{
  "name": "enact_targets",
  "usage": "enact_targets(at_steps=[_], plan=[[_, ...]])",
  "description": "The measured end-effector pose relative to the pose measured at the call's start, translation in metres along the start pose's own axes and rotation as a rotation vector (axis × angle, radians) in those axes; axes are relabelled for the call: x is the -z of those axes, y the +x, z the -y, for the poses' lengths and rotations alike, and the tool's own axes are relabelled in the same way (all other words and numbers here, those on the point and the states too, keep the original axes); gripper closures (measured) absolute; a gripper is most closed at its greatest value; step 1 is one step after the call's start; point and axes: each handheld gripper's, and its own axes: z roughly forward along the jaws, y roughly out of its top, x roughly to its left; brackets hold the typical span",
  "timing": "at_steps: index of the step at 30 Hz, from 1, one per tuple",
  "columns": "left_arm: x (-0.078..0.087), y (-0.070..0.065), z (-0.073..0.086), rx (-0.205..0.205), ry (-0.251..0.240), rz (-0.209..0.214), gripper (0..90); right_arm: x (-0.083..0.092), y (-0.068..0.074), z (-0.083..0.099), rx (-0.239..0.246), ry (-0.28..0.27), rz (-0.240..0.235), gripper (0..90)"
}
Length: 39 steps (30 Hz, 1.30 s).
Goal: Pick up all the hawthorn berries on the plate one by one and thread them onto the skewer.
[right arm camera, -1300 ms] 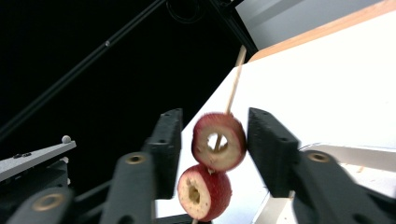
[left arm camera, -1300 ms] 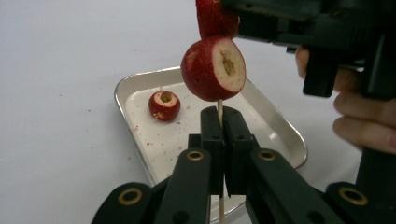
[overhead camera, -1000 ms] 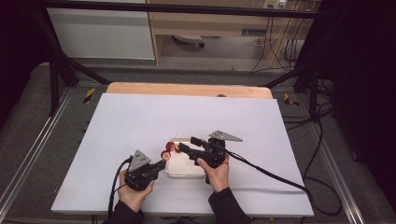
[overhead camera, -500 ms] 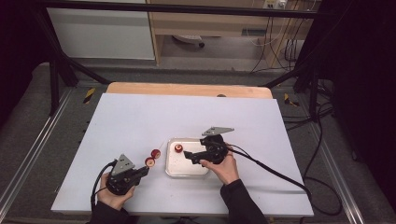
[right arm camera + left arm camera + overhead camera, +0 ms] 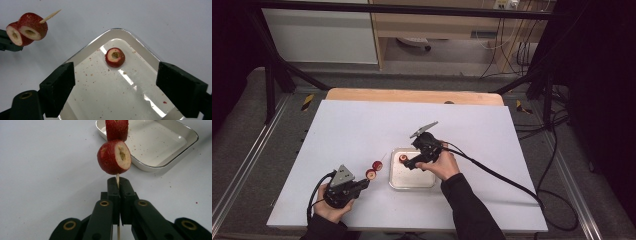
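A white tray lay on the white tabletop, and all places here are given from this tray. The left gripper was to the left of the tray, near its front corner, and the person's left hand held it low over the tabletop. Its jaws were clenched on a thin wooden skewer, which passed between them and pointed toward the tray. Two red fruit pieces sat on the skewer, one behind the other, just beside the left edge of the tray and above the tabletop. In the left gripper view the nearer piece showed a pale cut face with a hole in the middle, and the second piece was touching it from behind. The right gripper hovered over the far part of the tray, held by the right hand, with its cable running away to the right. Its jaws were released and stood wide apart. One more red fruit piece with a hole in its centre lay inside the tray, near the far left corner, between the open jaws as seen in the right gripper view. Small red crumbs were scattered on the bottom of the tray.
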Motion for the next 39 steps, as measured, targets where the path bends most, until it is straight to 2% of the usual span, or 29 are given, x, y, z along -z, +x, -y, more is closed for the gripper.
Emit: enact_targets(at_steps=[7,10,13,16,19,21,28,36,39], plan=[[0.001,0.0,0.0,0.0,0.0,0.004,88.2,-0.016,-0.004,-0.018,0.003,0.082,-0.005,23.8],[0.0,-0.001,0.0,-0.001,0.004,0.008,88.1,-0.023,-0.005,-0.023,-0.014,0.101,-0.021,27.2],[0.001,-0.001,0.0,-0.002,0.001,0.009,88.1,-0.031,-0.008,-0.028,-0.014,0.141,-0.012,29.8],[0.001,-0.001,0.0,0.001,0.003,0.008,88.1,-0.038,-0.009,-0.031,-0.007,0.174,-0.015,33.5],[0.0,-0.002,0.0,-0.004,0.003,0.007,88.2,-0.044,-0.012,-0.032,-0.033,0.192,-0.024,37.8],[0.0,-0.002,0.0,-0.006,0.006,0.008,88.2,-0.047,-0.015,-0.031,-0.028,0.205,-0.019,40.8],[-0.001,-0.003,0.0,-0.009,0.01,0.009,88.2,-0.052,-0.017,-0.031,-0.051,0.218,-0.039,45.8],[-0.001,-0.003,0.0,-0.009,0.014,0.009,88.2,-0.058,-0.016,-0.03,-0.049,0.226,-0.055,48.8],[-0.001,-0.003,0.0,-0.012,0.015,0.008,88.2,-0.058,-0.015,-0.031,-0.042,0.225,-0.048,49.9]])
